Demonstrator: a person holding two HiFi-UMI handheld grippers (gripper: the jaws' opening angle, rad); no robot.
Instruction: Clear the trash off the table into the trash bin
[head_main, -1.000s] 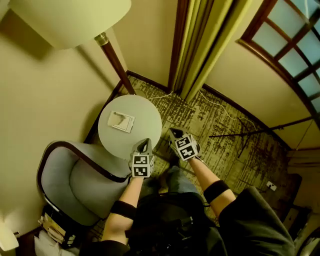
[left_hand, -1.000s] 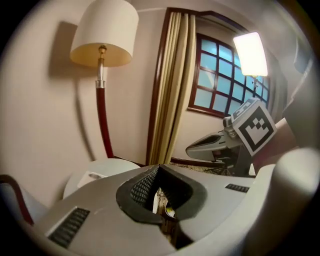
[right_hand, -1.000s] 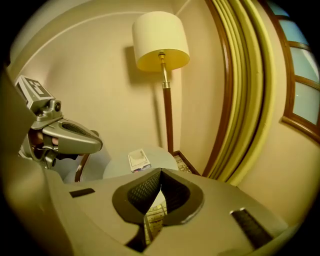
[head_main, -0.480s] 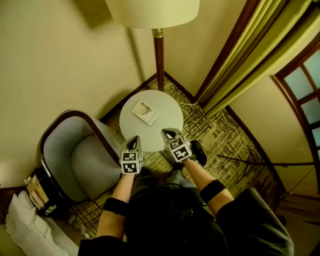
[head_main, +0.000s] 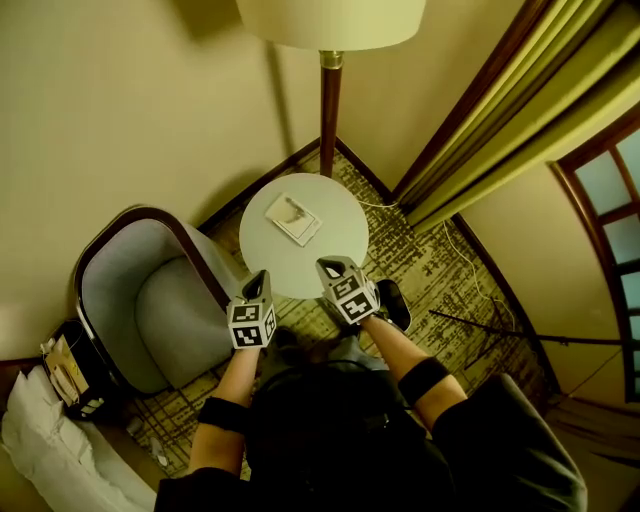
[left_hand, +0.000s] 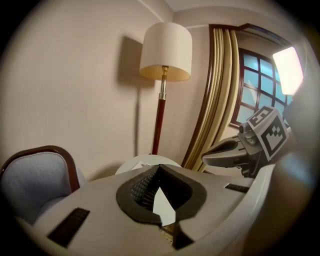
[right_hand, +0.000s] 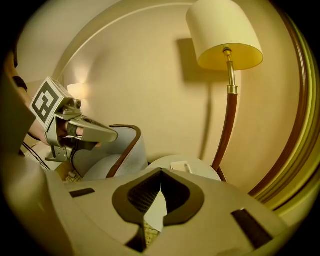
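Trash packet (head_main: 293, 218), flat and white on round bench (head_main: 272, 262): probably light and flimsy, so pinch an edge; left claw (head_main: 258, 282) and right claw (head_main: 330, 268) closed on nothing.

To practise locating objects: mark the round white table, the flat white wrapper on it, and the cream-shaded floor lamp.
Round white table (head_main: 340, 225), head view, bare top.
Flat white wrapper (head_main: 293, 218), head view, its middle.
Cream-shaded floor lamp (head_main: 330, 110), head view, dark red pole.

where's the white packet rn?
Head view: white packet lies far-left on the round table, near the floor lamp pole, armchair to its left.
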